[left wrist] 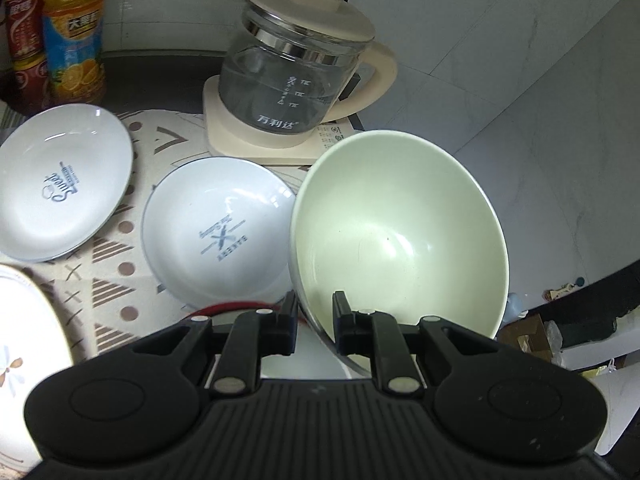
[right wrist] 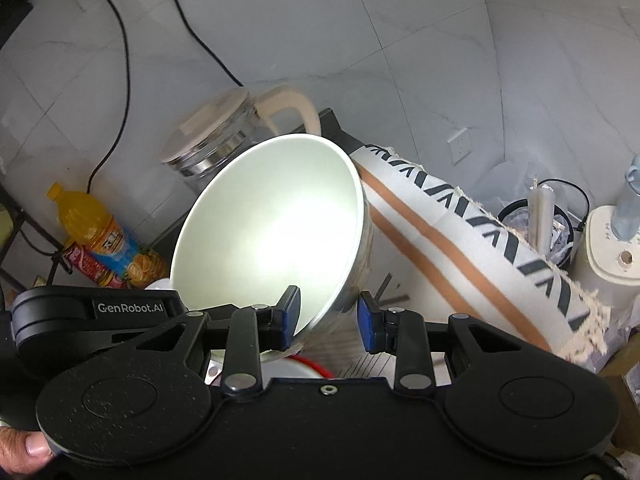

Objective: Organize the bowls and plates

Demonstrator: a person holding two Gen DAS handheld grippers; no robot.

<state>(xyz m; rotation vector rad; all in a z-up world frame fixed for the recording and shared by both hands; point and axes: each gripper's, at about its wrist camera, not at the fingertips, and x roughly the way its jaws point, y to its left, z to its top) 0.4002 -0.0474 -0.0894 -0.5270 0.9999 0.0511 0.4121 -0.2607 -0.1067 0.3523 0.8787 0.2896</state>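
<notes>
Drinks: red can and orange juice bottle at far left back, standing against the wall.
Flower plate: white plate with flower print, bottom left, cut off by the frame edge.
Plate 1: white plate with blue "Sweet" print, flat on the patterned tablecloth, left of centre.
Plate 2: white plate with blue "BAKERY" print, flat on the cloth, just right of plate 1, not touching it; its right edge is hidden behind the bowl.
Kettle: glass kettle with cream lid and handle on a cream base, behind plate 2, at the back.
Bowl: pale green bowl, tilted, lifted off the cloth, opening toward the camera, right of plate 2.
Left gripper: left gripper pinches the bowl's near rim, one finger inside, one outside; jaws narrow, clamped on the wall.
Right gripper: right gripper at the same bowl; left blue pad over the inside, right pad clear of the outer wall; jaws part open, not clamped.
Right-wrist side: juice bottle left, kettle behind the bowl, tablecloth edge hanging at right.
</notes>
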